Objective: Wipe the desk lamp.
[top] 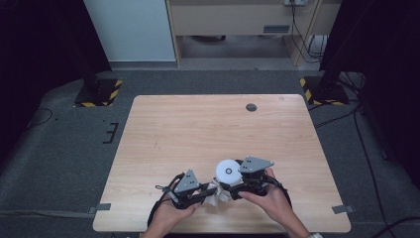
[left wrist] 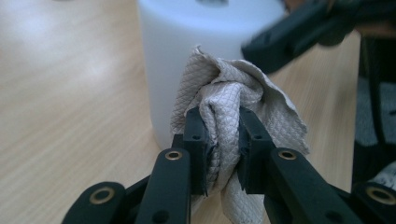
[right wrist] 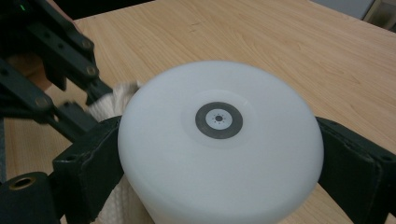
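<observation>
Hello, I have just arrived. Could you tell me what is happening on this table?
A person works at a light wooden table with a gripper in each hand. The right gripper is clamped around a white round plastic canister with a small grey disc on top. The left gripper pinches a crumpled beige quilted cloth and holds it against the canister's side, apparently to wipe it.

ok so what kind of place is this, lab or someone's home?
Most likely a lab or recording workspace, not a home. A bare wooden table stands on grey carpet, dark stands on yellow-black hazard-striped bases flank it, and loose cables run across the floor on the right. Plain office cabinets line the back wall.
</observation>
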`<control>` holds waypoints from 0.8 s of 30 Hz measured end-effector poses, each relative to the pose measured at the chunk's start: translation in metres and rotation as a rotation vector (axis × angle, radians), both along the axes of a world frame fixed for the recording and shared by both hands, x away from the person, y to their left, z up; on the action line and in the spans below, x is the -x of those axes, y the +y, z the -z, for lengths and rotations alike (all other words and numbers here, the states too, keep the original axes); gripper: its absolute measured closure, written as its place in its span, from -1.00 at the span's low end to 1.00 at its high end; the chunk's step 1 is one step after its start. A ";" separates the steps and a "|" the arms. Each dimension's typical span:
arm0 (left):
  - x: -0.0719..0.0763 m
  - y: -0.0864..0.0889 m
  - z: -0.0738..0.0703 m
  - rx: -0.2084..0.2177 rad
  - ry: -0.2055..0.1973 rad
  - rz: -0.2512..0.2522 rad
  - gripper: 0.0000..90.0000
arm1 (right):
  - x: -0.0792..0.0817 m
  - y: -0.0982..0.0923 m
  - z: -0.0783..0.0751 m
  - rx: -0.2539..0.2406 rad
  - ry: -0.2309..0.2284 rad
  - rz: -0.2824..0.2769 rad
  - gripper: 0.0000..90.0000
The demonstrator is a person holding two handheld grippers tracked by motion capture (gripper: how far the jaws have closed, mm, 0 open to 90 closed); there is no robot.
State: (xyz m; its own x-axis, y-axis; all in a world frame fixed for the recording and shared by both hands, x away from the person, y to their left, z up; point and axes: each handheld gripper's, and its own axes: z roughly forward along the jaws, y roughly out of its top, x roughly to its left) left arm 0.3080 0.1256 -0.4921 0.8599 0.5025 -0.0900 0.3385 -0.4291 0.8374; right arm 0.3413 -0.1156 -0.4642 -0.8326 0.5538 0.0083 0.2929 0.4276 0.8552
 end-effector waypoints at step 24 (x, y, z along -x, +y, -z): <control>0.003 0.005 -0.010 0.110 -0.043 -0.002 0.67 | -0.010 -0.005 -0.014 -0.148 0.065 0.047 -0.57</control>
